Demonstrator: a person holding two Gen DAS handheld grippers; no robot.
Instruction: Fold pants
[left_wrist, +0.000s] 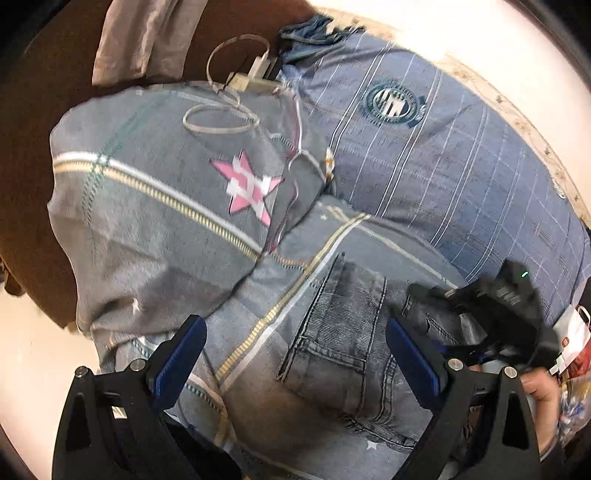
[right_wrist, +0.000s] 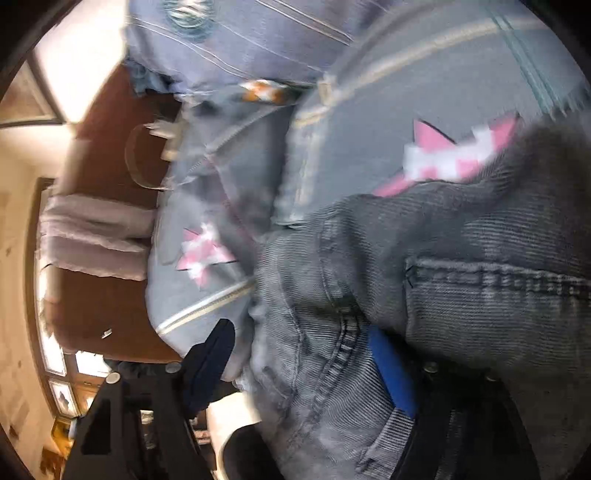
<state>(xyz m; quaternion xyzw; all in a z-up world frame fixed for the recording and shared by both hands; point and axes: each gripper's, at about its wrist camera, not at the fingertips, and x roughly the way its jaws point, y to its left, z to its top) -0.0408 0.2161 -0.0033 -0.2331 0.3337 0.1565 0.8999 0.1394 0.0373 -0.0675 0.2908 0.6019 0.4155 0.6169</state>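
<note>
Grey-blue jeans (left_wrist: 332, 350) lie bunched on the bed, a back pocket and seams facing up. My left gripper (left_wrist: 295, 360) hovers above them, open, its blue pads (left_wrist: 181, 358) wide apart and touching nothing. In the right wrist view the jeans (right_wrist: 461, 295) fill the lower right, blurred. My right gripper (right_wrist: 299, 362) stands wide with a fold of denim between its fingers and draped over the right blue pad (right_wrist: 388, 369). Its left finger (right_wrist: 210, 362) shows clear of the cloth. A hand (left_wrist: 543, 391) holds that gripper (left_wrist: 436, 299) at the jeans' right edge.
A grey pillow with a pink star (left_wrist: 166, 206) and a blue striped pillow with a round emblem (left_wrist: 424, 158) lie behind the jeans. A white cable and charger (left_wrist: 236, 96) rest on the grey pillow. A brown headboard (left_wrist: 37, 110) and a folded beige cloth (left_wrist: 147, 37) stand beyond.
</note>
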